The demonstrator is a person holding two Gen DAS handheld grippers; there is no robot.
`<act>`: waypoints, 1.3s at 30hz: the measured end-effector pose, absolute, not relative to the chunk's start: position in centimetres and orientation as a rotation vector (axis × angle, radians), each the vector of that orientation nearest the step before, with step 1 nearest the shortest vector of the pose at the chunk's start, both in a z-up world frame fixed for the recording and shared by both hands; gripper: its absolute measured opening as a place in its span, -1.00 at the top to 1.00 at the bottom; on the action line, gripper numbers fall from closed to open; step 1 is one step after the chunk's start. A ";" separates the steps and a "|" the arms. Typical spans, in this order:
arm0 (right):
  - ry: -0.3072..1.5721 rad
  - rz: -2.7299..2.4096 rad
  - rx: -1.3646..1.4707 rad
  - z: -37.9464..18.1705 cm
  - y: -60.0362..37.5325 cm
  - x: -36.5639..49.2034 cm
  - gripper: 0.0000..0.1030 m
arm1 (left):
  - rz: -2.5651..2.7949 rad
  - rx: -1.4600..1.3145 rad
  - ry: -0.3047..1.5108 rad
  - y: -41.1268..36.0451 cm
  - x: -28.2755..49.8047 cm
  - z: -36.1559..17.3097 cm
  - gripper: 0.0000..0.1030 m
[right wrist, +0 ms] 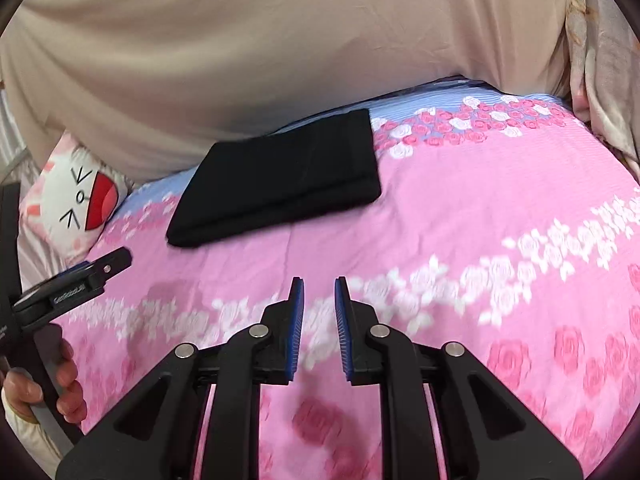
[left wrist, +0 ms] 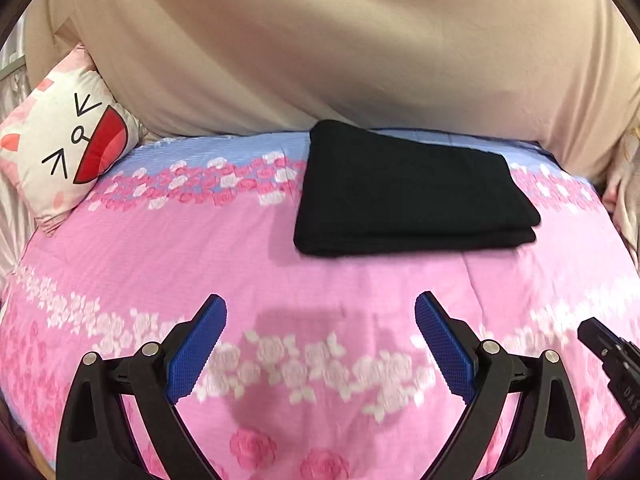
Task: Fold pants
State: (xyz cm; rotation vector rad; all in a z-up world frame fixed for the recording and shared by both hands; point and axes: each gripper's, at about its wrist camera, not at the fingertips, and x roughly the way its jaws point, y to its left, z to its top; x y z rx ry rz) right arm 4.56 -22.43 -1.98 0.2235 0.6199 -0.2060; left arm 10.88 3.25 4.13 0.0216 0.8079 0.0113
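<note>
Gripper [left wrist: 320,308] clear of folded pants [left wrist: 412,196]

Ahead of my left gripper [left wrist: 320,308] and a little to its right, the folded pants [left wrist: 408,192] lie flat on the bed [left wrist: 200,248], well apart from both grippers. From my right gripper [right wrist: 319,292] they sit ahead and to the left. A pillow [left wrist: 60,152] rests far left of the pants, and a draped cloth [left wrist: 320,40] hangs behind them.
</note>
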 end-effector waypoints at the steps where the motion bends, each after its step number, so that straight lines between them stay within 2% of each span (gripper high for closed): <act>1: 0.617 -0.212 0.209 -2.0 -22.1 4.3 0.68 | 0.011 0.026 0.809 3.1 10.5 4.1 -0.81; 7: 0.575 -0.229 0.147 -0.7 -20.1 3.2 0.68 | 0.024 0.083 0.766 2.2 8.3 4.8 -0.81; 8: 0.565 -0.234 0.136 -0.4 -19.8 3.1 0.62 | 0.024 0.089 0.756 2.0 8.1 5.0 -0.82; 9: 0.547 -0.236 0.125 0.0 -19.5 2.9 0.40 | 0.032 0.097 0.745 1.9 7.8 5.3 -0.82; 10: 0.531 -0.239 0.121 0.4 -19.3 2.7 -0.02 | 0.044 0.110 0.728 1.7 7.4 5.7 -0.85; 12: 0.475 -0.254 0.091 1.6 -18.4 2.1 -0.39 | 0.055 0.134 0.699 1.4 6.7 6.4 -0.90; 20: 0.446 -0.258 0.039 2.7 -17.0 1.9 -0.40 | 0.026 0.127 0.676 1.1 6.0 7.8 -0.90; 31: 0.463 -0.273 0.046 2.1 -17.2 2.2 -0.40 | 0.022 0.062 0.661 1.9 6.2 6.8 -0.90; 39: 0.475 -0.272 0.037 1.8 -17.0 2.4 -0.40 | -0.007 0.114 0.640 1.4 5.6 6.6 -0.90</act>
